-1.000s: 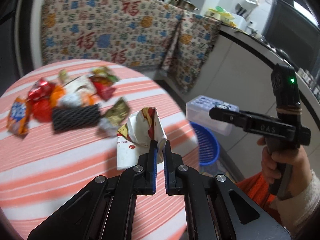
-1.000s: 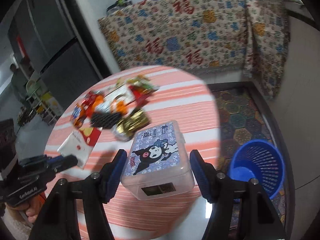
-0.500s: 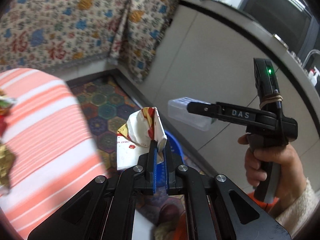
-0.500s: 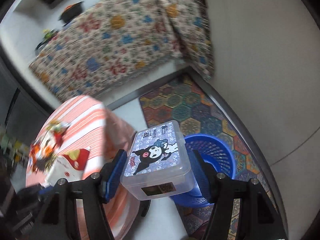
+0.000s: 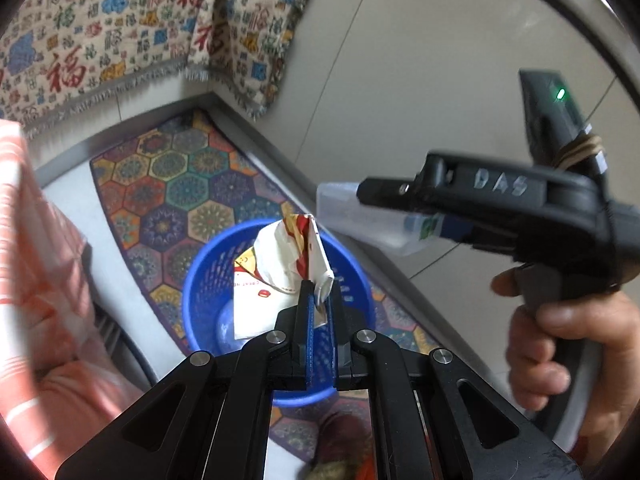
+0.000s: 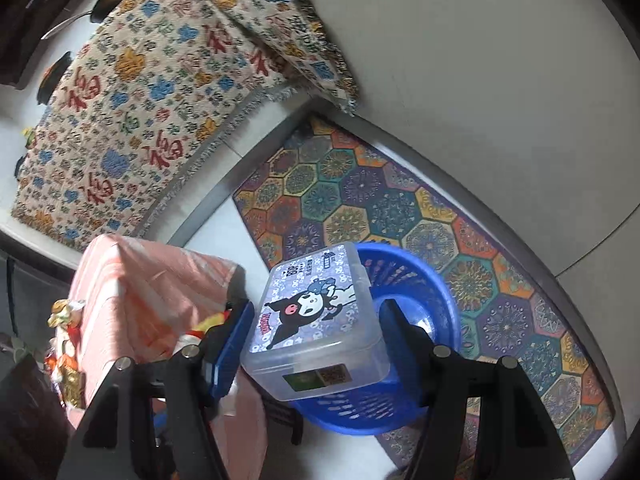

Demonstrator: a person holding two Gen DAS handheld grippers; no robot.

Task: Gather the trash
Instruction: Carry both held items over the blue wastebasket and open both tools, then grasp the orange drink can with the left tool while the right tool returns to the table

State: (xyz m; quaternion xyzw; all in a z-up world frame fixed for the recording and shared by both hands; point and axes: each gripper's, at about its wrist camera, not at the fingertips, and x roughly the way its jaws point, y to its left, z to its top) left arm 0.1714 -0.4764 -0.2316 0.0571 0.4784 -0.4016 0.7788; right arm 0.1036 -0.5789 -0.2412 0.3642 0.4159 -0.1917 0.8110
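Pink-and-white striped tablecloth [image 5: 28,264] drapes the table at left edge, leftover snack wrappers [image 6: 66,344] on it. Patterned hexagon floor mat [image 5: 176,184] on pale tile, floral red-blue fabric [image 5: 120,28] hanging behind. Round blue plastic mesh bin [image 5: 208,280] sits on the mat. Left gripper [image 5: 320,308] pinched tight on crumpled white-red paper wrapper [image 5: 280,264] above the bin. Right gripper [image 6: 316,344] clamps clear plastic cartoon-lid box [image 6: 316,320], half-wide, over the bin rim.

Both wrist cams look steeply down, close over the blue basket [image 5: 208,280] [image 6: 436,292] on hexagon rug [image 5: 180,184] [image 6: 360,200]; both share it.
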